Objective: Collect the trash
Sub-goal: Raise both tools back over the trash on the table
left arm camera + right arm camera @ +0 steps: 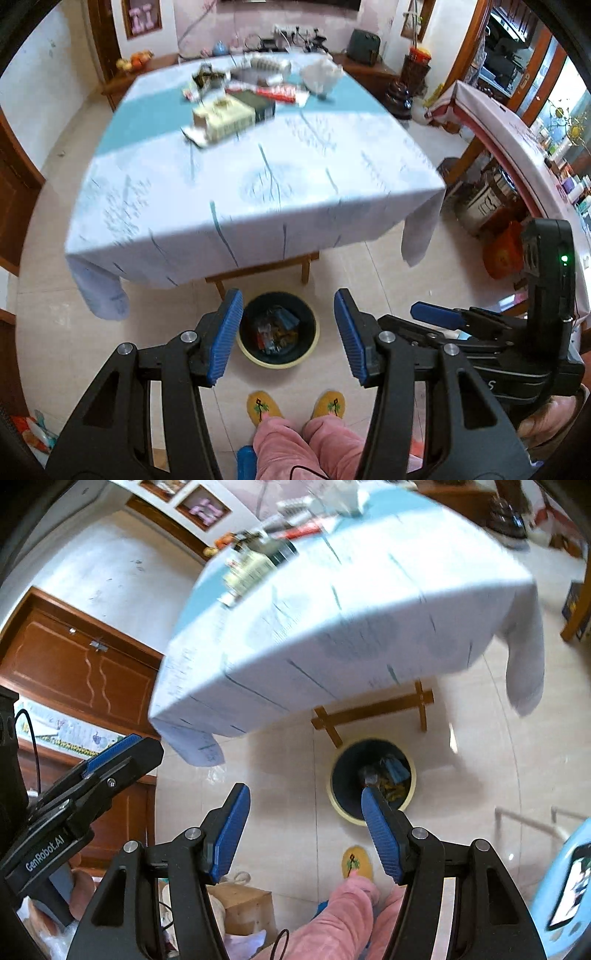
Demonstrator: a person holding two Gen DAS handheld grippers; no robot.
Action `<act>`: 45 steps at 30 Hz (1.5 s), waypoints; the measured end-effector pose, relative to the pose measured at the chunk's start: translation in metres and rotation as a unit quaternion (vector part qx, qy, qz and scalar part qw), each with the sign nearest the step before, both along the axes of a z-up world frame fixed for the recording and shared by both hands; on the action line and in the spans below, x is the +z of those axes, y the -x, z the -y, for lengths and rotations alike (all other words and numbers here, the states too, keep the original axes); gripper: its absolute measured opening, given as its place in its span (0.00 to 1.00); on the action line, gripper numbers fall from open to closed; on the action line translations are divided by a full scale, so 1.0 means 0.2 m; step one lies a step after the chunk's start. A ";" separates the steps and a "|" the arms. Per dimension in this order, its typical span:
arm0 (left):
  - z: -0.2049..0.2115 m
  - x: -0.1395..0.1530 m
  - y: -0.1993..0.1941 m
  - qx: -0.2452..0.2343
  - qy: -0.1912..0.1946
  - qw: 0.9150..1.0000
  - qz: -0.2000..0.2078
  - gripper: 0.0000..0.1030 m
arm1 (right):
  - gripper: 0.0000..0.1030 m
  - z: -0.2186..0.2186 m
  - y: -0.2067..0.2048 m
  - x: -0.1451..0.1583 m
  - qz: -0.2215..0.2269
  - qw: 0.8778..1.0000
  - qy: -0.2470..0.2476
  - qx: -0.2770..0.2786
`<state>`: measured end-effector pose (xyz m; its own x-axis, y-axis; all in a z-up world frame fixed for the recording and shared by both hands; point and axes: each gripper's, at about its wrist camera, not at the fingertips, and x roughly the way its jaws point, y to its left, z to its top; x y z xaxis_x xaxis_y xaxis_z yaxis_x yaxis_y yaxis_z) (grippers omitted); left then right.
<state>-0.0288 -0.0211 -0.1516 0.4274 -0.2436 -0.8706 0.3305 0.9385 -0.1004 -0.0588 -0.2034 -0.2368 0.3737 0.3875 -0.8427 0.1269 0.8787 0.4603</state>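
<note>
Trash fills a round, yellow-rimmed black bin on the tile floor, at six o'clock from the blue-clothed table. Left gripper and right gripper hang above, jaws apart and empty.

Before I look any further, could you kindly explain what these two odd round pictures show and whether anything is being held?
A person holds a two-fingered tool in each hand, and each tool carries a wide-angle camera looking along its blue-padded fingers. One picture is from the left gripper, the other from the right gripper. Both stand open, with nothing between the pads. Beneath them, on the tiled floor, is a trash bin with wrappers already inside, near the person's yellow slippers. Beyond is a table under a pale blue cloth, with boxes and other packaging at its far end; blur hides what exactly.
</note>
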 end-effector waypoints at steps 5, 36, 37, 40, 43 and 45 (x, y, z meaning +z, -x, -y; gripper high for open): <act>0.01 0.28 0.00 0.030 -0.015 0.999 0.037 0.47 | 0.62 0.01 -0.03 0.31 0.045 0.999 0.013 0.020; -0.44 0.58 -1.50 0.065 -0.001 0.998 0.026 0.59 | 0.66 -0.23 -1.35 0.95 0.171 0.981 0.090 0.023; -0.46 0.54 -1.58 0.060 0.000 0.998 0.015 0.59 | 0.66 -0.25 -1.45 0.93 0.167 0.982 0.089 0.014; -0.49 0.38 -1.83 0.042 0.000 0.999 -0.010 0.59 | 0.66 -0.32 -1.73 0.83 0.145 0.986 0.088 -0.007; -0.50 0.20 -2.09 0.021 -0.009 0.999 -0.032 0.59 | 0.66 -0.38 -1.99 0.73 0.126 0.987 0.094 -0.021; -0.48 0.09 -2.22 0.012 -0.011 0.999 -0.042 0.59 | 0.66 -0.41 -2.13 0.66 0.118 0.987 0.104 -0.024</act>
